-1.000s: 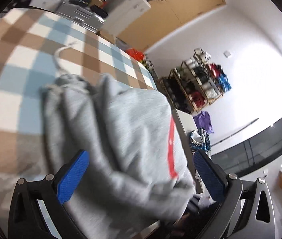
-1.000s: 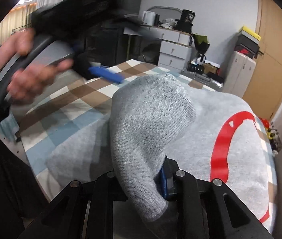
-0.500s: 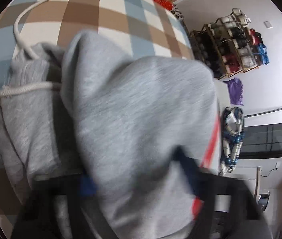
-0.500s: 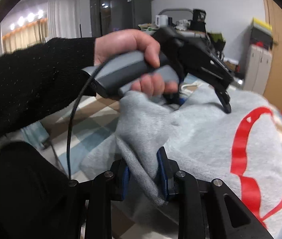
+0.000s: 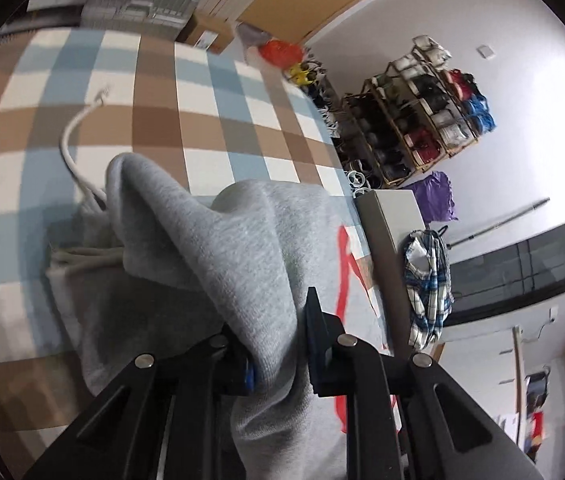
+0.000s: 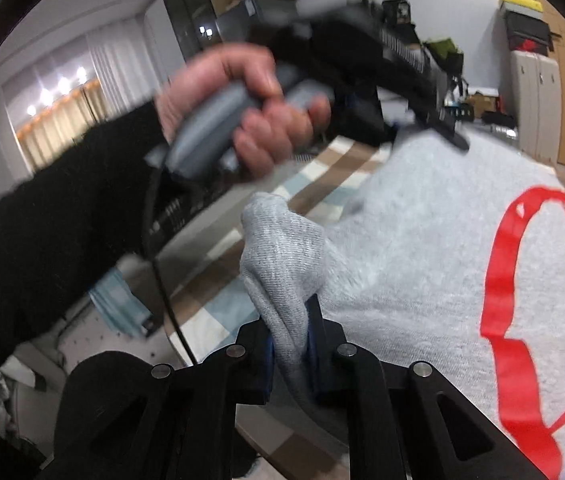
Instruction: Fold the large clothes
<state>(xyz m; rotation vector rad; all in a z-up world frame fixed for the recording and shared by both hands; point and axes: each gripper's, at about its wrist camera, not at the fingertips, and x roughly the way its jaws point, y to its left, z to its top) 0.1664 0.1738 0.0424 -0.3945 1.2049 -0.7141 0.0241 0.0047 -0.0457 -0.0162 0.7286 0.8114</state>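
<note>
A grey hoodie (image 5: 218,248) with a red print (image 6: 502,280) and a white drawstring (image 5: 67,148) lies on the checked tablecloth (image 5: 154,104). My left gripper (image 5: 278,344) is shut on a raised fold of the hoodie's grey fabric. My right gripper (image 6: 290,336) is shut on another bunched edge of the hoodie (image 6: 422,240). In the right wrist view the person's hand holds the left gripper's handle (image 6: 218,128) above the hoodie.
A shelf rack of shoes and bags (image 5: 414,120) stands by the white wall. A grey cabinet (image 5: 394,220) with checked cloth (image 5: 426,280) hanging stands past the table's edge. White drawers and boxes (image 6: 534,96) are at the back.
My left gripper went from open over the hoodie to shut on a fold of it, and now lifts it. My right gripper kept its hold on the bunched edge.
</note>
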